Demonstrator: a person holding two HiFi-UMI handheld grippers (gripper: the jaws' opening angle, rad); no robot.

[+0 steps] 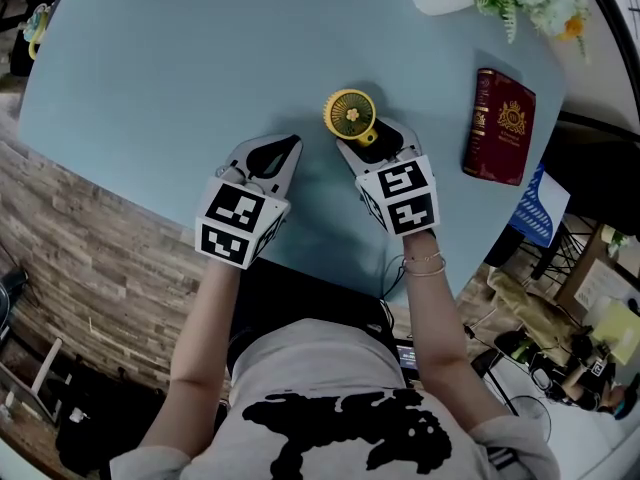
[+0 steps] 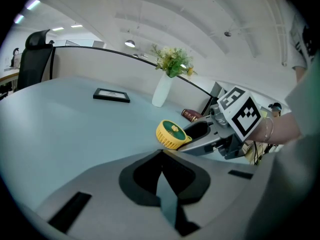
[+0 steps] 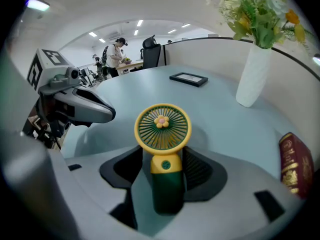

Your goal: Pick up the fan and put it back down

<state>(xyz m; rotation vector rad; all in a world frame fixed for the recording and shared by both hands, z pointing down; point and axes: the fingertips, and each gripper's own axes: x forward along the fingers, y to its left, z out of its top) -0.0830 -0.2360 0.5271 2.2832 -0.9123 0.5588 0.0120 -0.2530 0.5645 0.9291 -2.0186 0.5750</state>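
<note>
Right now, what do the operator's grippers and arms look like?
Left gripper and right gripper: light grey shells, black jaw pads, each carrying a white cube of black square markers. Light grey short-sleeved T-shirt with black print; thin bracelets on right wrist.

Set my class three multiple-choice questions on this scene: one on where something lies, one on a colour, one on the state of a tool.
1. In the head view, on which side of the fan does the red booklet lie?
A. left
B. right
C. underneath it

2. The rim of the fan's head is:
A. yellow
B. blue
C. white

3. The left tool is:
A. shut on the fan
B. wide open
C. shut, with nothing in it

Answers:
1 B: the booklet lies toward the picture's right edge, apart from the fan.
2 A: a yellow ring runs round the green grille.
3 C: its jaws meet with nothing between them, and the fan's handle sits in the right tool.
</note>
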